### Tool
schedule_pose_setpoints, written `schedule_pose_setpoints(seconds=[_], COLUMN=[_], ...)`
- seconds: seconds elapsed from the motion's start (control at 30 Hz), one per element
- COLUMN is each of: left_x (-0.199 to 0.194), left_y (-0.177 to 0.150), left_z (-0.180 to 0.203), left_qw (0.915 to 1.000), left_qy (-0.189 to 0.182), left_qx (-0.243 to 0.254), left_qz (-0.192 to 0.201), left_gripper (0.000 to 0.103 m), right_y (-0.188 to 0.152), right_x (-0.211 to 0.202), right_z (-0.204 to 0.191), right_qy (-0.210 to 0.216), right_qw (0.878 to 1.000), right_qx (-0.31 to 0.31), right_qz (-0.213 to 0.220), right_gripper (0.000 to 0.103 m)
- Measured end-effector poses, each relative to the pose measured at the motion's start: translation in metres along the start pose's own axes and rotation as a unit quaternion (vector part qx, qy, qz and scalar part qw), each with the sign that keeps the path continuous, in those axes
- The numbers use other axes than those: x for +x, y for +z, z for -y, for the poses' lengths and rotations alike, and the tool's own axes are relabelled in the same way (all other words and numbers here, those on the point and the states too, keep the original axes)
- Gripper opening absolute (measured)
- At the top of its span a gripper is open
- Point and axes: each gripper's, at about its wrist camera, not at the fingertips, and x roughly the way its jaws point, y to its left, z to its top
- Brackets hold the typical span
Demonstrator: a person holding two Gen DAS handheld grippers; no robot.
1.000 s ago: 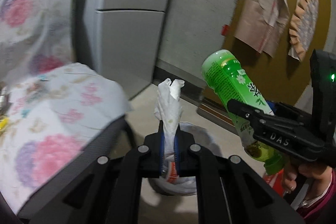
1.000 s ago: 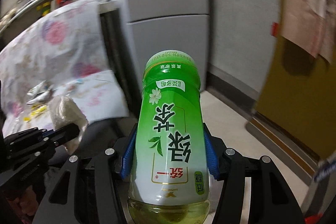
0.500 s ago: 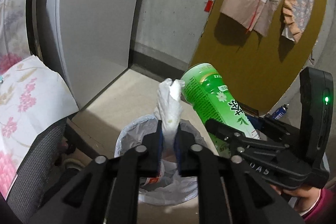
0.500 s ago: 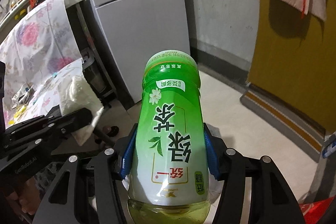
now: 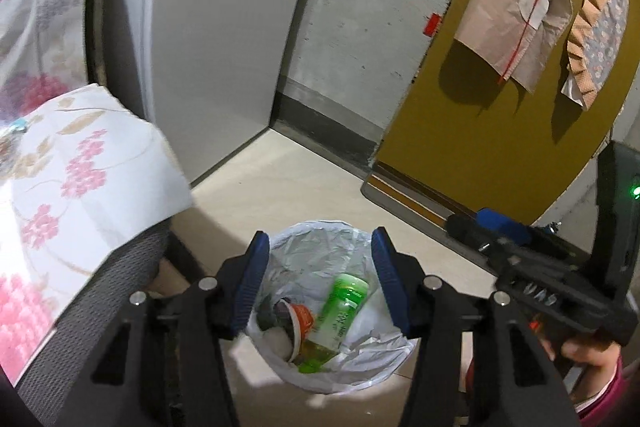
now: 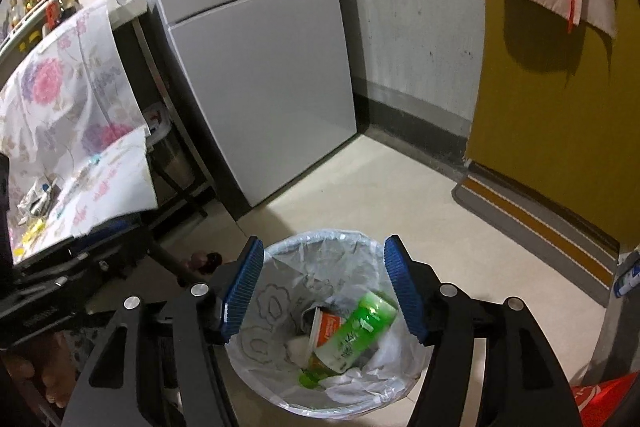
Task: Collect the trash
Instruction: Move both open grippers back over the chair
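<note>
1. A grey fridge [image 6: 256, 75] stands well ahead of both tools, to the upper left, against a concrete wall, with a mustard-yellow door [image 6: 560, 131] off to the right.
2. A floral cloth [image 5: 76, 195] covers the tabletop to the left of the left tool.
3. The bin [image 5: 320, 239], lined with a white plastic bag, sits on the floor directly below and ahead of both tools.
4. The left tool [image 5: 318, 283] is released; its jaws have just been opening, with nothing between the blue pads and only the bin's mouth seen through the gap.
5. The right tool [image 6: 324, 287] is likewise released, its jaws having just been widening, and it holds nothing.
6. The green bottle [image 6: 356, 331] lies tilted inside the bin, below the right tool, cap end down.
7. An orange-labelled cup [image 6: 324, 331] rests just beside the bottle, to its left.
8. A white tissue wad [image 6: 298, 347] lies at the bin's bottom, left of the cup.
</note>
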Motion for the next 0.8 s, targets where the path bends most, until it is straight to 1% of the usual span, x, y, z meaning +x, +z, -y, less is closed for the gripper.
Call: schedule_pose_setpoints(seconds=[0.07, 0.2, 0.27, 0.33, 0.37, 0.47, 0.53, 0.57, 0.67, 0.8], left_x=[-0.011, -0.042, -0.062, -0.079, -0.087, -0.115, -0.135, -0.143, -0.170, -0.209], left_y=[-0.002, -0.004, -0.008, -0.013, -0.015, -0.026, -0.035, -0.038, -0.049, -0.065], left_z=[-0.008, -0.025, -0.037, -0.046, -0.051, -0.072, -0.091, -0.098, -0.124, -0.167], left_qw=[0.9999, 0.9984, 0.9963, 0.9944, 0.9931, 0.9892, 0.9840, 0.9820, 0.9726, 0.9544], left_qy=[0.009, 0.044, 0.071, 0.088, 0.100, 0.126, 0.154, 0.162, 0.194, 0.242], left_qx=[-0.006, -0.021, -0.029, -0.034, -0.037, -0.050, -0.066, -0.073, -0.107, -0.153], left_qz=[0.007, 0.027, 0.038, 0.046, 0.048, 0.056, 0.061, 0.064, 0.072, 0.085], left_gripper=[0.052, 0.054, 0.060, 0.062, 0.064, 0.068, 0.070, 0.071, 0.071, 0.072], right_y=[0.003, 0.012, 0.016, 0.020, 0.021, 0.023, 0.023, 0.023, 0.021, 0.019], right_x=[-0.009, -0.027, -0.033, -0.037, -0.037, -0.036, -0.033, -0.031, -0.027, -0.017], right_z=[-0.006, -0.031, -0.047, -0.070, -0.080, -0.122, -0.149, -0.165, -0.204, -0.257], right_qy=[0.003, 0.019, 0.032, 0.051, 0.059, 0.099, 0.121, 0.132, 0.160, 0.192], right_qw=[1.000, 0.999, 0.998, 0.996, 0.995, 0.989, 0.984, 0.981, 0.972, 0.958], right_qx=[-0.004, -0.025, -0.039, -0.060, -0.069, -0.109, -0.130, -0.143, -0.171, -0.211], right_qz=[0.010, 0.029, 0.036, 0.039, 0.039, 0.034, 0.027, 0.024, 0.017, 0.008], right_gripper=[0.064, 0.064, 0.064, 0.067, 0.071, 0.071, 0.071, 0.072, 0.073, 0.073])
